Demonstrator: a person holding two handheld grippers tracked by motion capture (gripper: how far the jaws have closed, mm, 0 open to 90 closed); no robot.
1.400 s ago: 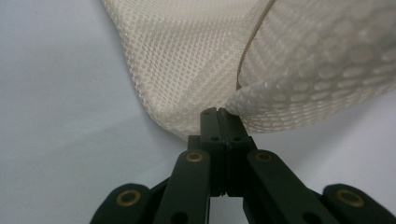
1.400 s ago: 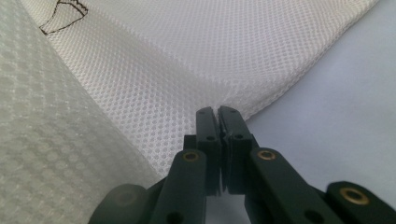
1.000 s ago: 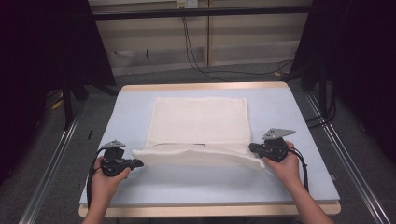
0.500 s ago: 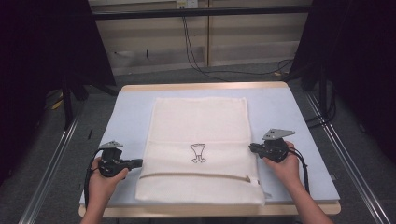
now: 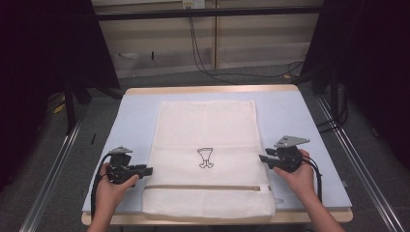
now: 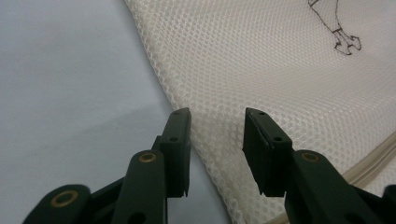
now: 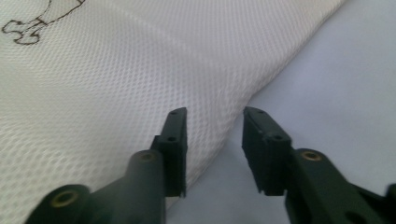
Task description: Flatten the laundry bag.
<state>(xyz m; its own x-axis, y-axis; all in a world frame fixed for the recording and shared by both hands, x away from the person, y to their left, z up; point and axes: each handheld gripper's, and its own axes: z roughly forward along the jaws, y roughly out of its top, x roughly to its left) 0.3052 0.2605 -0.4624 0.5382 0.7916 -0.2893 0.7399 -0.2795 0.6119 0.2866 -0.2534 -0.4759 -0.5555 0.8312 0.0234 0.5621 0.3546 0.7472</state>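
A white mesh bag [image 5: 205, 135] lies spread flat on the pale blue table [image 5: 130, 121], with a small black emblem [image 5: 206, 158] at its middle and a beige zipper [image 5: 203, 187] across its near end. My left gripper [image 5: 147, 170] sits at the bag's left edge. Its jaws have just been opening and now stand apart over that edge [image 6: 217, 116], pressing on nothing. At the right edge my right gripper [image 5: 262, 158] has also just been opening; the mesh [image 7: 116, 70] lies below its parted jaws [image 7: 215, 114], free of the pads.
The table's wooden rim [image 5: 212, 90] shows at the far side. Bare blue surface runs along both sides of the bag. Dark stands and cables [image 5: 203, 53] are on the floor beyond the table, and metal rails [image 5: 53, 169] flank it.
A second ago the bag's near part was folded back and held up at both edges. It has since dropped toward the person and lies flat. Both hands stayed about where they were.
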